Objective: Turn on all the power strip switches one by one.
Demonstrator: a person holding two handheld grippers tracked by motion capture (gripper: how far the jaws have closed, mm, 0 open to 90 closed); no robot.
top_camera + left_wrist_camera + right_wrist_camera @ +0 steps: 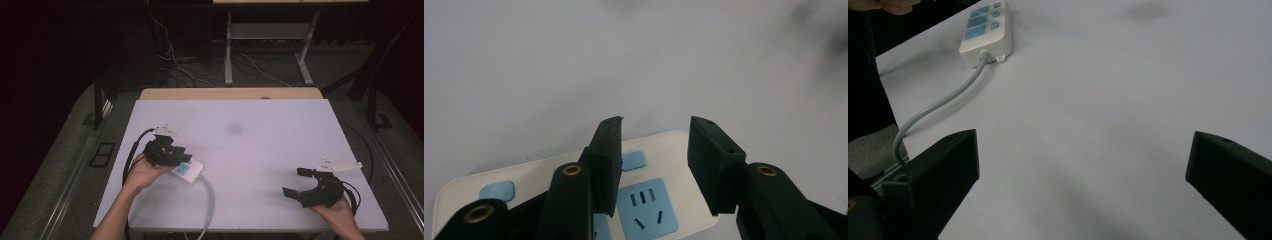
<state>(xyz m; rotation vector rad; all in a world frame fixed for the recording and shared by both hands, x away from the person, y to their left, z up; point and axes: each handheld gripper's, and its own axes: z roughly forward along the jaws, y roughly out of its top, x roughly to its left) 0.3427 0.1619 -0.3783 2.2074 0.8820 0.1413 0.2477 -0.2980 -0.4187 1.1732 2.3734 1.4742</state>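
Now left gripper (pixel 654 165) part-open over glossy white power strip (pixel 664 150); right gripper (pixel 1083 185) wide, empty.

I can't read any text, brand or number; the power strip (pixel 659 165) by the left gripper's jaws has blank blue faces.

I work in a lab: dark curtains, loose cables (pixel 175 62) on the floor, a white-topped desk (pixel 280 130).
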